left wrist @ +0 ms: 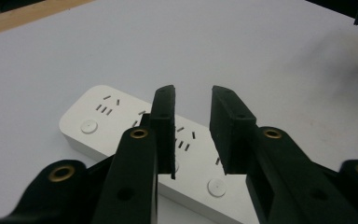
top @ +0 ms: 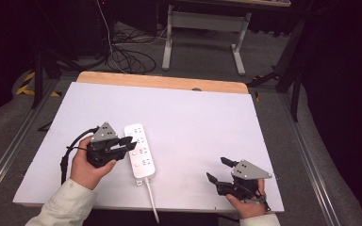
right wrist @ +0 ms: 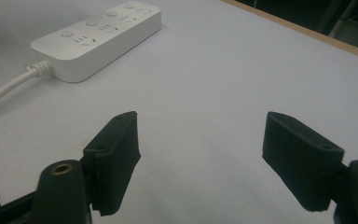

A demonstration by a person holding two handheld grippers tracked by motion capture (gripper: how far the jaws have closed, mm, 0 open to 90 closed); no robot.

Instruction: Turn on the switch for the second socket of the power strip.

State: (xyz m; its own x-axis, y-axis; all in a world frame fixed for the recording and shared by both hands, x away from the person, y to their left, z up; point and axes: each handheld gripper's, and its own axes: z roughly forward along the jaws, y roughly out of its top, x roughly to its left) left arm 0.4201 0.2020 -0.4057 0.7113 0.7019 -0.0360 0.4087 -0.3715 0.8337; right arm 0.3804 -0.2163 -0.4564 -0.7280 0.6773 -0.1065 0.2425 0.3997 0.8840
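Note:
A white power strip (top: 140, 150) lies on the white tabletop (top: 202, 117), left of centre, and its white cable (top: 150, 197) runs off the near edge. My left gripper (top: 131, 143) hovers over the strip's left side, pointing right. In the left gripper view its jaws (left wrist: 193, 93) stand a narrow gap apart above the strip (left wrist: 98, 121), holding nothing. My right gripper (top: 217, 168) rests near the front right of the table, wide open and empty. In the right gripper view, the strip (right wrist: 98, 37) and its cable (right wrist: 4, 91) lie well beyond the spread jaws (right wrist: 200, 126).
A wooden strip (top: 160, 81) edges the far side of the table. Beyond it, on the grey floor, are tangled cables (top: 127, 59) and a white metal stand (top: 205, 35). Metal rails (top: 4, 150) run along both sides of the table.

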